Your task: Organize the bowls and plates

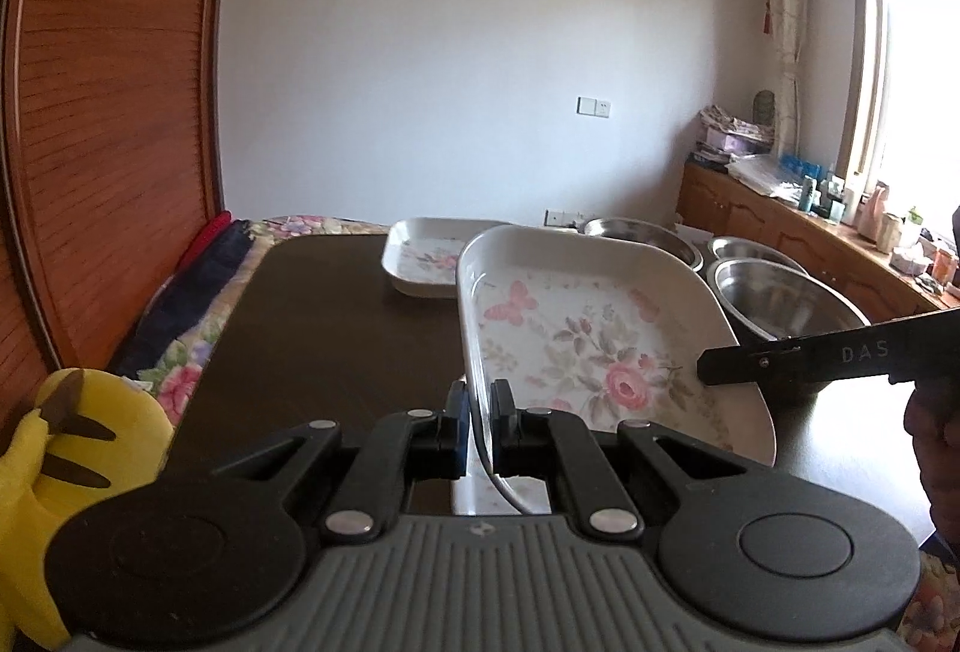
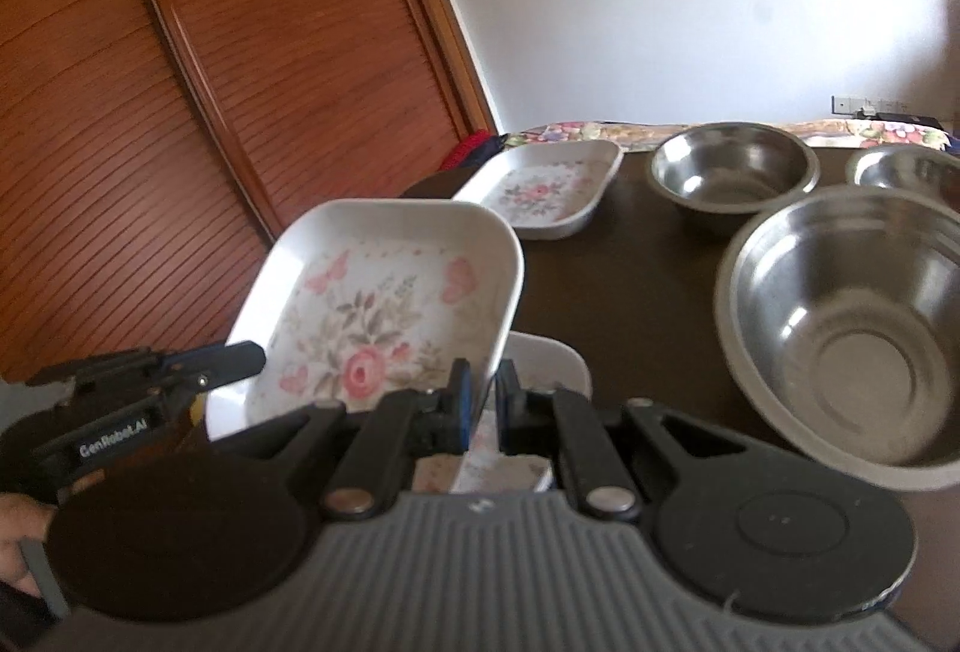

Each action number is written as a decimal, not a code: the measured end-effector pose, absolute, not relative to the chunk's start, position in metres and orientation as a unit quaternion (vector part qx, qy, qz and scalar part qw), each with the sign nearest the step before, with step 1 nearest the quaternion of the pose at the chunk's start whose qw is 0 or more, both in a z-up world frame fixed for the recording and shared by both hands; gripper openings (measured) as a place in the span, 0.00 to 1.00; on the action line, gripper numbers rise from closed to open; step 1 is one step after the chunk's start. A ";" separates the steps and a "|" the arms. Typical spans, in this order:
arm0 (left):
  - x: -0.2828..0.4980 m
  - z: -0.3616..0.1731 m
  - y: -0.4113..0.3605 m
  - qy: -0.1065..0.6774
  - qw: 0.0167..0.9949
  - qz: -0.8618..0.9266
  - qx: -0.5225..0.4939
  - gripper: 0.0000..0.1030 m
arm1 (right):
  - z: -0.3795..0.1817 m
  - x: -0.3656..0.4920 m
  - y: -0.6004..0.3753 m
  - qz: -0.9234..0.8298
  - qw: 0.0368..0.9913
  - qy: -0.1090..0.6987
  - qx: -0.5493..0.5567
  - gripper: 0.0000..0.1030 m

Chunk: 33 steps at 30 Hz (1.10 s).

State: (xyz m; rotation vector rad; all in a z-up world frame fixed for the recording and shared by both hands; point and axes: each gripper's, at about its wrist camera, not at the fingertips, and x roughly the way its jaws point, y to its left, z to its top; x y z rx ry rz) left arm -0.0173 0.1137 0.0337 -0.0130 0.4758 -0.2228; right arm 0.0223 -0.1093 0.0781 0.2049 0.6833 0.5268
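A white rectangular plate with a rose and butterfly print (image 1: 588, 340) (image 2: 366, 316) is held tilted above the dark table (image 1: 336, 328). My left gripper (image 1: 480, 412) is shut on its left rim. My right gripper (image 2: 485, 394) is shut on its right rim; it shows in the left wrist view (image 1: 780, 358). Another floral plate (image 2: 540, 370) lies on the table right under the held one. A third floral plate (image 1: 420, 262) (image 2: 546, 190) lies farther back. Three steel bowls stand to the right: a large near one (image 2: 852, 328) (image 1: 780, 298) and two behind (image 2: 732, 172) (image 2: 906, 172).
A wooden slatted wardrobe (image 1: 108, 112) stands at the left. A floral bedspread (image 1: 186, 370) lies beside the table. A yellow plush toy (image 1: 66, 472) sits at the near left. A wooden sideboard with clutter (image 1: 840, 214) runs under the window at the right.
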 end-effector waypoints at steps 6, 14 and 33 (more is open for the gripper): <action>-0.014 0.022 0.112 0.248 0.963 -0.110 -0.007 0.19 | 0.070 0.016 -0.115 0.248 0.905 0.334 0.092 0.09; -0.008 0.011 0.114 0.259 0.960 -0.107 -0.011 0.19 | 0.066 0.014 -0.111 0.245 0.904 0.339 0.083 0.09; 0.006 -0.007 0.114 0.272 0.957 -0.100 -0.023 0.20 | 0.064 0.009 -0.104 0.229 0.916 0.325 0.049 0.11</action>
